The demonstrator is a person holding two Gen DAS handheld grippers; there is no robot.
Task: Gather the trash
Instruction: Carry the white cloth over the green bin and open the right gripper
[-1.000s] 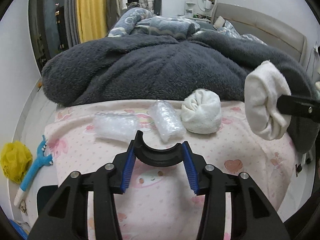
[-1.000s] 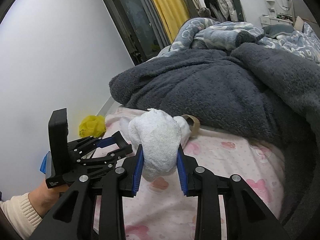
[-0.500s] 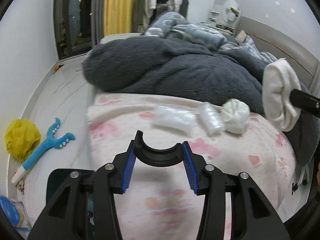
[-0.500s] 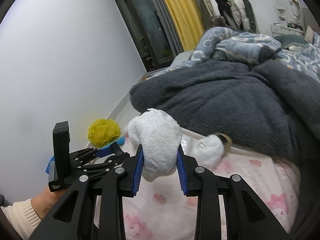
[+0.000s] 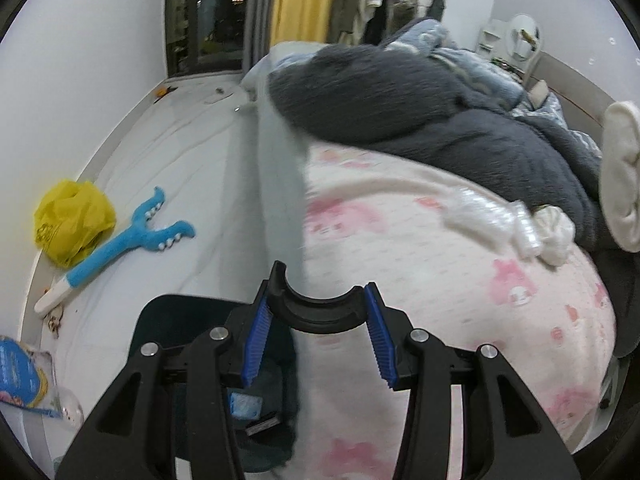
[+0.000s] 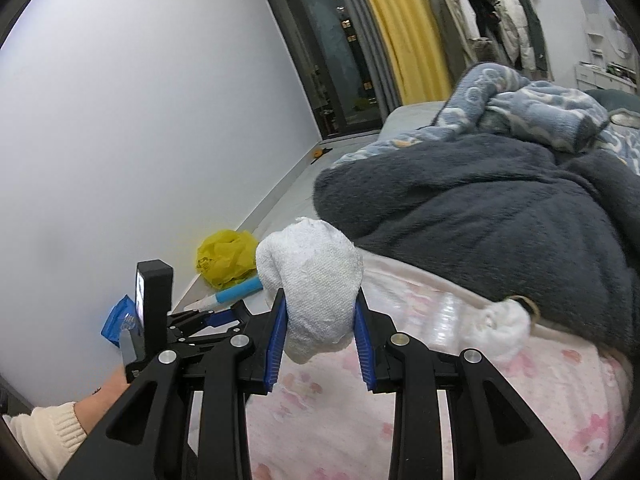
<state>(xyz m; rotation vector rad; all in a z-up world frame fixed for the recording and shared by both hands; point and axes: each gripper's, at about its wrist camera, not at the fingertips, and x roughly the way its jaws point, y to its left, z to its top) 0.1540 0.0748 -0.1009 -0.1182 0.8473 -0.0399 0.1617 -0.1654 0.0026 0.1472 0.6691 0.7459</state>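
Observation:
My left gripper (image 5: 320, 304) is shut on a black curved piece (image 5: 320, 318) and hangs over the bed's edge. A dark teal bin (image 5: 168, 320) stands on the floor just below it. My right gripper (image 6: 320, 308) is shut on a white crumpled wad (image 6: 316, 280), which also shows at the right edge of the left wrist view as the white crumpled wad (image 5: 620, 176). On the pink sheet lie clear plastic wraps (image 5: 480, 212) and a second white wad (image 5: 556, 236). In the right wrist view the left gripper (image 6: 224, 316) is low on the left.
A yellow plastic bag (image 5: 68, 216), a blue toy (image 5: 132, 240) and a blue packet (image 5: 20, 376) lie on the white floor by the wall. A dark fleece blanket (image 6: 480, 216) is heaped on the bed. A hand in a cream sleeve (image 6: 44, 428) holds the left gripper.
The left gripper swung left off the bed toward the floor, bringing the bin into view beneath it. The right gripper moved the same way and rose a little. Both grips are unchanged.

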